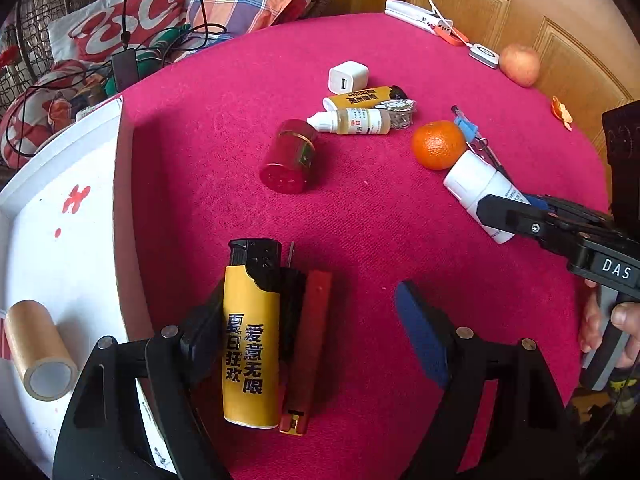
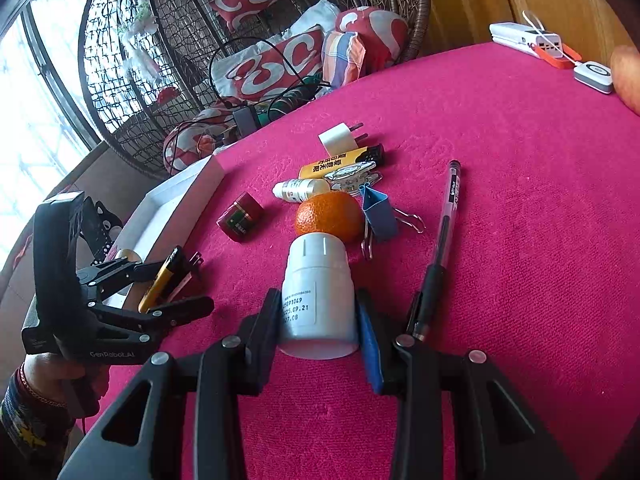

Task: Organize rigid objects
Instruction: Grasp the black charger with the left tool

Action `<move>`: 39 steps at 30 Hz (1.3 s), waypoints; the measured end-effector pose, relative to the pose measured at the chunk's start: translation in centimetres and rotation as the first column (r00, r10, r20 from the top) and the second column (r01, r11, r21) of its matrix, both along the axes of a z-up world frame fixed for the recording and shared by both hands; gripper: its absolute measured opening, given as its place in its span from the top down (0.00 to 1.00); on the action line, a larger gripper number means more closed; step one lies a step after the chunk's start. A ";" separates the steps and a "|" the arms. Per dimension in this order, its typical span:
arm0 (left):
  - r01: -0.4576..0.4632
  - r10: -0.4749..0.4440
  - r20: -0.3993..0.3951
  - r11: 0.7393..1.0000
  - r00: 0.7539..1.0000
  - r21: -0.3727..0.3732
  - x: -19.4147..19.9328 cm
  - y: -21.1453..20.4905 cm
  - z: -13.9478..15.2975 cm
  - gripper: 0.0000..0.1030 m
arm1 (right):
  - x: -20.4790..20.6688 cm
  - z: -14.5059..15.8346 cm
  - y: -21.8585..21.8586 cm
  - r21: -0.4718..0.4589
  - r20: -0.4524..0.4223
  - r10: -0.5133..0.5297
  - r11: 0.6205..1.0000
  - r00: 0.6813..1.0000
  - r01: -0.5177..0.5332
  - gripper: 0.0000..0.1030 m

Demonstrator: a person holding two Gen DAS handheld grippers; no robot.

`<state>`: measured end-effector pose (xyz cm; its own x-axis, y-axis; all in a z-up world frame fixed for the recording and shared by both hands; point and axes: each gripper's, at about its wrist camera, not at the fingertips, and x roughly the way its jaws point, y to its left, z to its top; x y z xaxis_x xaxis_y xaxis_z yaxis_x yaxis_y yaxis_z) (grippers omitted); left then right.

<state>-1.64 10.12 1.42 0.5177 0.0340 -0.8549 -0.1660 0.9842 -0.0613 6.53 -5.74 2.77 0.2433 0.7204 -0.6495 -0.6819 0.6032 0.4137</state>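
The right gripper is clenched on a white bottle, low in the frame's centre, its cap touching an orange. The left gripper is spread wide; a yellow lighter and a red lighter are seen between its fingers, low centre, beside a white tray on the pink cloth.

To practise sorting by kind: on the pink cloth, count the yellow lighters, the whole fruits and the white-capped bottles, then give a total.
Yellow plastic lighters with black tops: 2
Whole fruits: 2, round orange mandarin, reddish apple
White-capped bottles: 2, white plastic pill bottle, small clear dropper bottle
Total: 6
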 end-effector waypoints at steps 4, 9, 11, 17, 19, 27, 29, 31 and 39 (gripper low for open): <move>0.112 -0.108 0.032 0.977 0.994 -0.180 -1.1 -2.7 0.6 0.19 | 0.3 -0.2 -0.5 0.023 -0.021 0.000 1.000 1.000 0.001 0.65; 0.070 -0.070 0.064 0.998 0.995 0.006 -2.1 -4.1 1.5 0.19 | 0.3 -0.3 -0.7 0.037 -0.032 0.001 0.999 0.999 0.001 0.65; 0.050 -0.051 0.053 0.998 0.997 0.026 -2.2 -3.6 1.2 0.19 | 0.3 -0.3 -0.8 0.039 -0.033 0.001 0.999 0.999 0.000 0.65; 0.047 -0.052 0.065 0.996 0.997 0.073 -3.5 -3.4 0.5 0.19 | 0.3 -0.5 -0.8 0.045 -0.038 0.000 0.999 0.999 0.001 0.65; 0.030 -0.036 0.078 0.997 0.996 0.078 -3.8 -3.2 0.5 0.19 | 0.4 -0.5 -0.8 0.047 -0.040 0.000 0.999 0.999 0.002 0.65; -0.019 0.007 0.054 0.973 0.998 0.229 -2.9 -2.6 0.3 0.19 | 0.3 -0.5 -0.8 0.048 -0.041 0.000 0.999 0.999 0.002 0.65; 0.000 -0.007 0.025 0.962 1.000 0.274 -2.4 -2.9 -0.4 0.19 | 0.3 -0.5 -0.8 0.050 -0.042 -0.001 0.999 0.999 0.003 0.65; 0.000 -0.009 0.035 0.971 0.999 0.240 -2.3 -2.8 -0.5 0.22 | 0.3 -0.4 -0.8 0.049 -0.042 0.000 0.999 0.999 0.002 0.65; 0.037 -0.047 0.059 0.985 0.997 0.169 -2.2 -3.6 -0.4 0.55 | -0.9 0.2 1.2 -0.067 0.055 0.034 0.997 0.998 -0.030 0.64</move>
<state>-3.83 6.49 1.06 0.5737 0.1511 -0.8050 -0.1254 0.9875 0.0960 5.59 -4.58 2.97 0.2581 0.6843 -0.6821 -0.7221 0.6056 0.3344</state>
